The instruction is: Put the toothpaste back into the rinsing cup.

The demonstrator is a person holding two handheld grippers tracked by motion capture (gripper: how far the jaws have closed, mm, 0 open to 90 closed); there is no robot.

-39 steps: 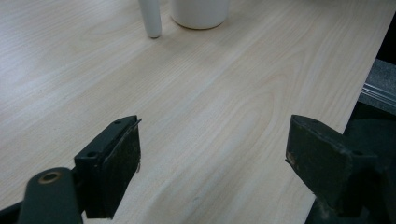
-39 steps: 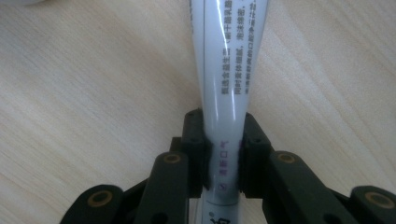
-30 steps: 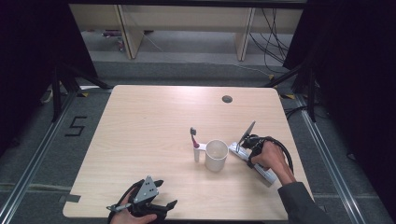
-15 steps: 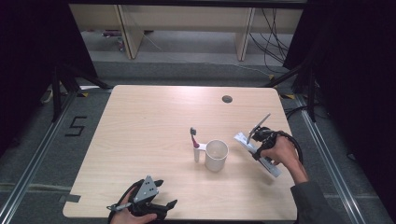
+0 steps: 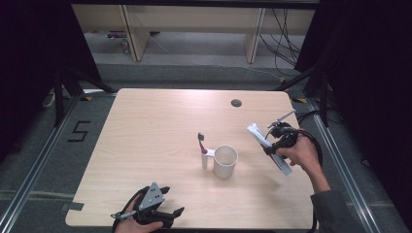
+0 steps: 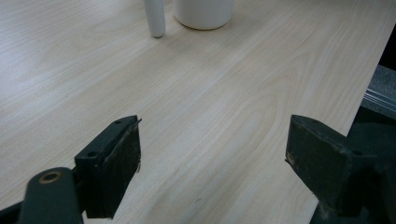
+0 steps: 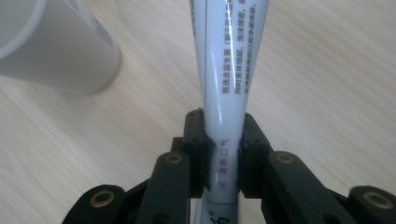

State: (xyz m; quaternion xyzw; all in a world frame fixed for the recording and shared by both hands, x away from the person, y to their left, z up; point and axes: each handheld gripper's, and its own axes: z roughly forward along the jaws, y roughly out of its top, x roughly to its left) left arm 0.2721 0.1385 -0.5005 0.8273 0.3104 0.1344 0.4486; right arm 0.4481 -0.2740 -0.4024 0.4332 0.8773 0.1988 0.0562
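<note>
Right now your right gripper (image 5: 270, 144) sits at about four o'clock on the table (image 5: 160, 121), near its right edge, with your right hand (image 5: 303, 154) wrapped around it. Its jaws are pinched tight on a white tube (image 7: 223, 88) printed with small text; in the right gripper view the tube runs up between the two black jaws, clamped near its lower end. From the high view the tube (image 5: 268, 147) lies slanted, one end toward eleven o'clock and the other toward five. Just toward nine o'clock of it stands a white cup (image 5: 225, 161), upright and near the table's middle, and touching the cup's nine o'clock side is a white holder (image 5: 205, 159) with a dark-headed toothbrush (image 5: 201, 142) rising out of it. Your left gripper (image 5: 167, 201) rests at roughly seven o'clock, by the near edge, with its jaws spread wide and nothing between them, bare wood showing in the gap in the left gripper view. Beyond its jaws the cup (image 6: 203, 13) and holder (image 6: 154, 18) show at twelve o'clock.
</note>
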